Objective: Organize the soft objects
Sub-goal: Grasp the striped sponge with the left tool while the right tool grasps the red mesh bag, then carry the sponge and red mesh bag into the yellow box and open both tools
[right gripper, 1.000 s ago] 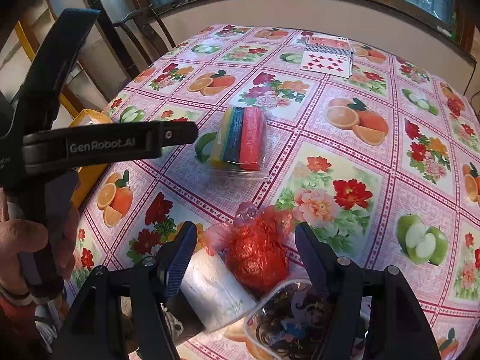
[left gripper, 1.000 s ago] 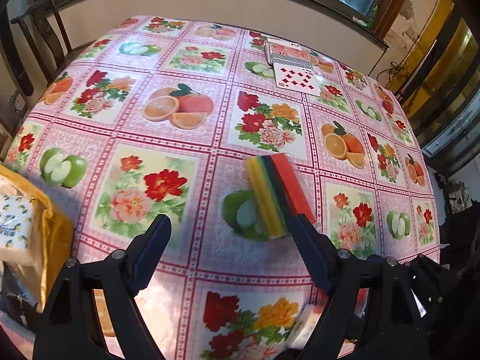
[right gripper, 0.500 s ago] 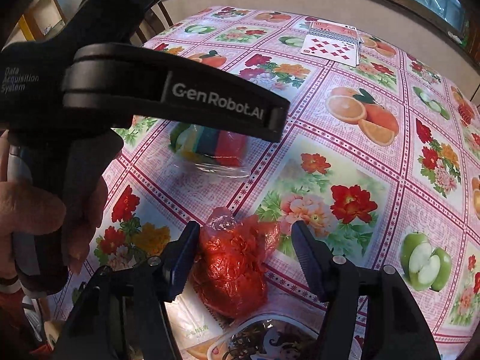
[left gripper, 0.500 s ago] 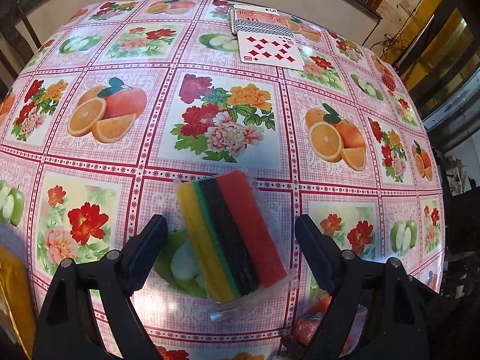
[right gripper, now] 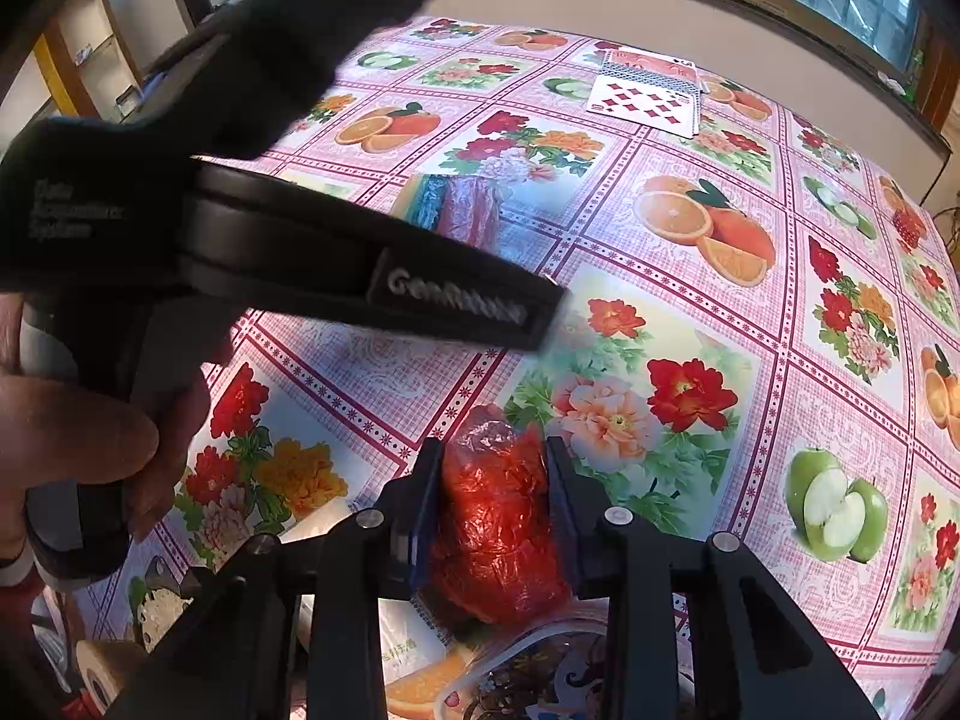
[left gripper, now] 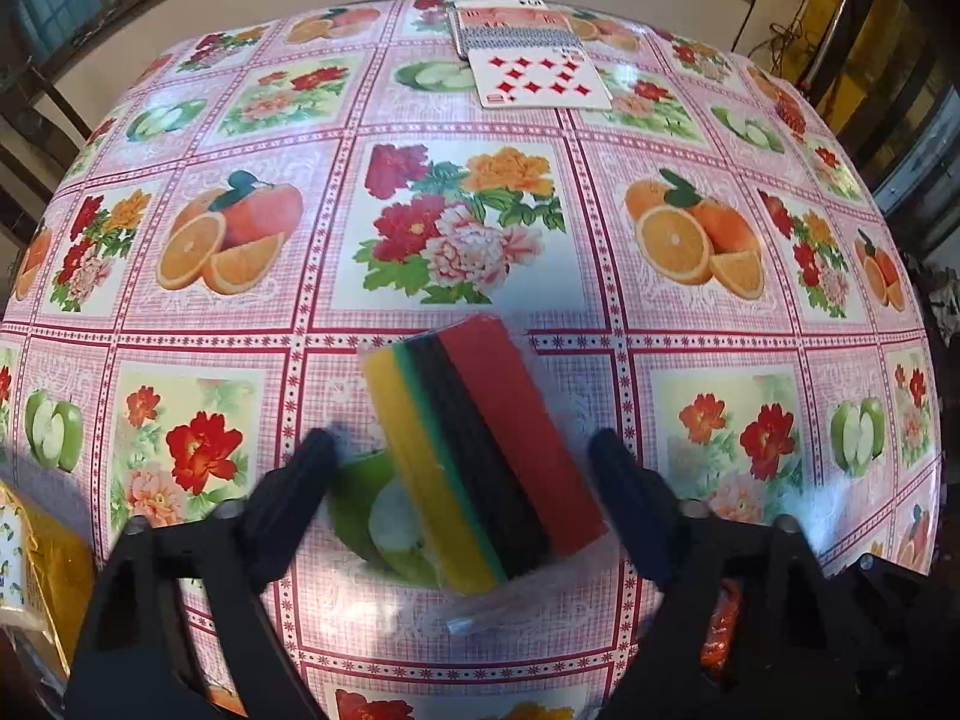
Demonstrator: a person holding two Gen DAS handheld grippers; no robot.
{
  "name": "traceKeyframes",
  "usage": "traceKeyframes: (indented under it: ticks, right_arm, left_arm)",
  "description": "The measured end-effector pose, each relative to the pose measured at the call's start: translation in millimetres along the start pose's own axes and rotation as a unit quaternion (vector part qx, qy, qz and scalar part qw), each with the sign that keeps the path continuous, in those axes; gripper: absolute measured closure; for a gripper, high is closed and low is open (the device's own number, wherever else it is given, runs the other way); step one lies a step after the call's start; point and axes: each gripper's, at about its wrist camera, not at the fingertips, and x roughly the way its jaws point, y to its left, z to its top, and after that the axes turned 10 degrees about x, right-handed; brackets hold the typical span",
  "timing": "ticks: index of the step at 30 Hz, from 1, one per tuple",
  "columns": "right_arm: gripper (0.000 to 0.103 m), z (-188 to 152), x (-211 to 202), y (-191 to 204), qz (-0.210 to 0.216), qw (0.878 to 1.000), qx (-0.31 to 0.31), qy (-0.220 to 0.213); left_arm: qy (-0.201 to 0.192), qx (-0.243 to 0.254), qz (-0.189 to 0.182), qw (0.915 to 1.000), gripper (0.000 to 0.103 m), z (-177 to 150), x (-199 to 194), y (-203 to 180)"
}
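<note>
A pack of sponges [left gripper: 480,456] in yellow, green, black and red stripes lies in clear wrap on the fruit-print tablecloth [left gripper: 456,240]. My left gripper [left gripper: 459,462] is open, one finger on each side of the pack and both clear of it. In the right wrist view the pack [right gripper: 456,210] shows partly behind the left gripper's body [right gripper: 360,276], which a hand [right gripper: 78,438] holds. My right gripper [right gripper: 492,480] is shut on a crumpled red plastic bag [right gripper: 498,534], its pads pressing both sides.
A deck of playing cards [left gripper: 534,72] lies at the far edge. A yellow bag [left gripper: 54,564] sits at the near left. Below the red bag lie a white packet [right gripper: 408,642] and a clear printed pouch [right gripper: 540,678]. A wall borders the far side.
My left gripper moved forward and down until its fingers straddle the sponge pack. My right gripper closed from open onto the red bag.
</note>
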Motion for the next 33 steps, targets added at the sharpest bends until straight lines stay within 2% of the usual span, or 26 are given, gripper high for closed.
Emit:
traceKeyframes:
  ticks: [1, 7, 10, 14, 20, 25, 33]
  right_arm:
    - [0.071, -0.4, -0.4, -0.9, 0.002, 1.0, 0.005, -0.002]
    - [0.074, -3.2, -1.6, 3.1, -0.016, 1.0, 0.007, -0.012]
    - [0.075, -3.2, -2.8, -0.5, -0.007, 0.999, 0.027, -0.018]
    - [0.075, -0.8, -8.2, -7.7, 0.014, 0.998, 0.055, -0.022]
    - [0.075, 8.3, -34.4, -0.3, 0.024, 0.996, 0.072, -0.054]
    - [0.075, 15.8, -65.0, 28.6, 0.04, 0.994, 0.065, -0.082]
    - [0.075, 18.5, -91.5, 113.0, 0.084, 0.992, 0.033, -0.094]
  left_arm:
    - [-0.001, -0.008, -0.003, 1.0, 0.057, 0.3, -3.0, 3.2]
    - [-0.012, 0.003, -0.02, 0.9997, 0.065, -9.7, -7.8, 7.3]
    - [-0.015, -0.005, -0.029, 0.9995, 0.067, -18.2, -11.8, 14.5]
    - [-0.026, -0.007, -0.023, 0.9994, 0.067, -28.1, -24.5, 21.1]
    - [-0.059, -0.005, -0.026, 0.9979, 0.067, -49.4, -69.7, 37.5]
    - [-0.089, -0.005, -0.027, 0.9957, 0.067, -78.2, -114.0, 61.8]
    - [-0.109, -0.039, 0.009, 0.9933, 0.067, -139.3, -160.1, 134.7]
